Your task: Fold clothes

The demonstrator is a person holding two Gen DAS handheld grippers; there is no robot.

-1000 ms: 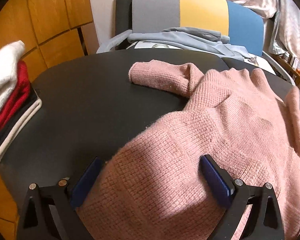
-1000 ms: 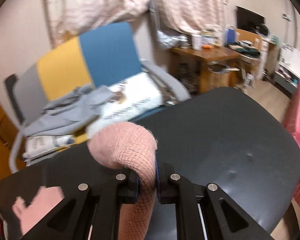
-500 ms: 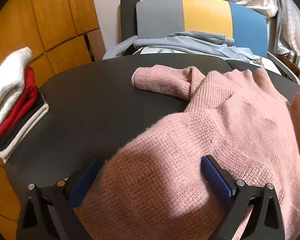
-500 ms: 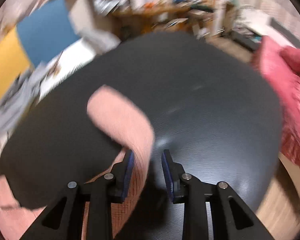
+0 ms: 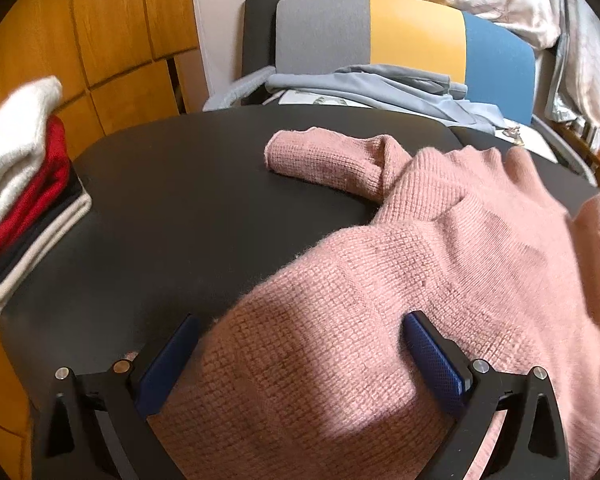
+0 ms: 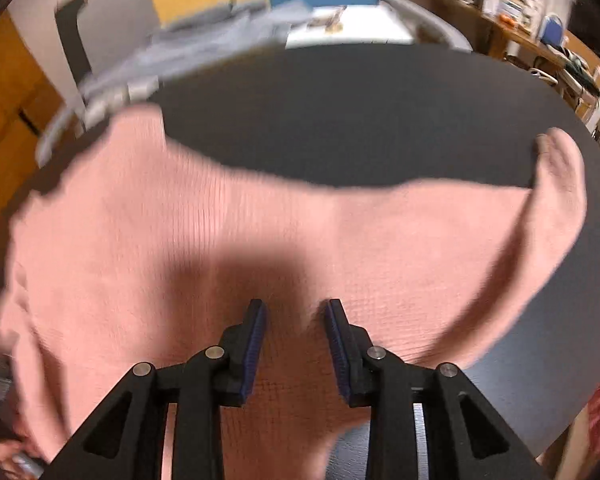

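Observation:
A pink knit sweater (image 5: 440,280) lies spread on a round black table (image 5: 160,208). One sleeve (image 5: 324,160) lies folded toward the table's far side. My left gripper (image 5: 300,344) is open, its blue pads either side of a hump of the sweater's near edge. In the right wrist view the sweater (image 6: 220,232) lies under my right gripper (image 6: 296,316), which is open and holds nothing. The other sleeve (image 6: 548,208) stretches out to the right on the table (image 6: 380,112).
A stack of folded clothes (image 5: 24,208), white, red and dark, sits at the table's left edge. A grey, yellow and blue chair (image 5: 404,44) with a grey garment (image 5: 380,84) stands behind the table. Wooden cabinets (image 5: 100,40) are at the left.
My right gripper has opened and let go of the sleeve, which now lies on the table. It has moved back over the sweater's body. My left gripper has hardly moved.

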